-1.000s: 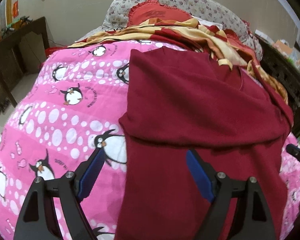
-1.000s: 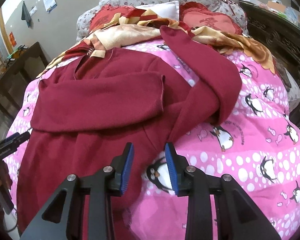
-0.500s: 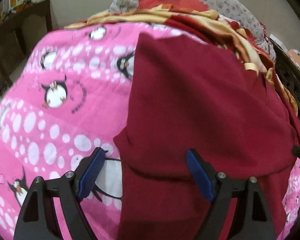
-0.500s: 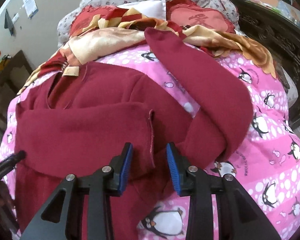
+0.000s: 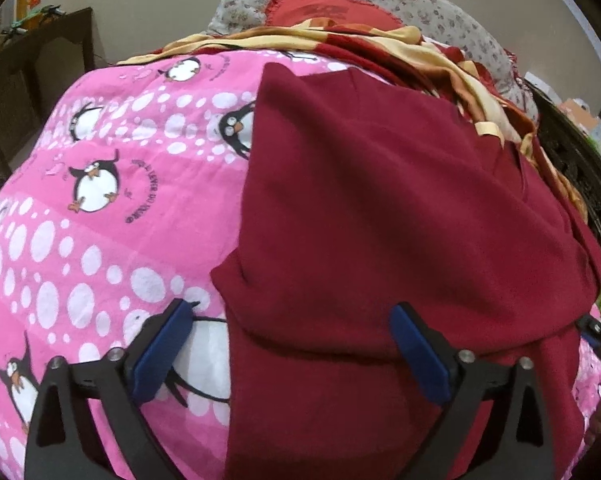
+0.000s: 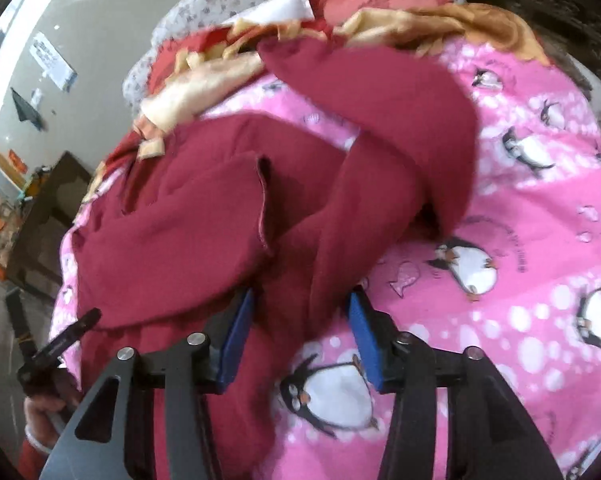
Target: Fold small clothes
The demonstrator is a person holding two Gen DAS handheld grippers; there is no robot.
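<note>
The left hand-held gripper (image 5: 288,346) has just spread its jaws to their widest and grips nothing; its blue pads (image 5: 162,354) straddle the near left edge of the dark red sweater (image 5: 380,208), one over the pink penguin blanket (image 5: 80,240), the other over the red cloth. The right hand-held gripper (image 6: 300,340) has just been narrowing its jaws; a fold of the sweater's right side lies between its pads (image 6: 236,340), though blur hides whether they press on it, so I cannot tell if it grasps.

The sweater lies spread on the bed, one sleeve folded across the chest with its cuff (image 6: 262,204) in the middle, the other sleeve (image 6: 400,120) doubled over on the right, partly on the blanket.

Farther off, a rumpled red-and-yellow cloth (image 5: 380,46) crowds the sweater's collar end, touching it. Behind it sit a red cushion (image 5: 328,10) and a floral pillow (image 5: 452,20). Dark wooden furniture (image 5: 40,76) stands left of the bed by the wall. In the right wrist view the person's hand (image 6: 44,408) shows at the near left.
</note>
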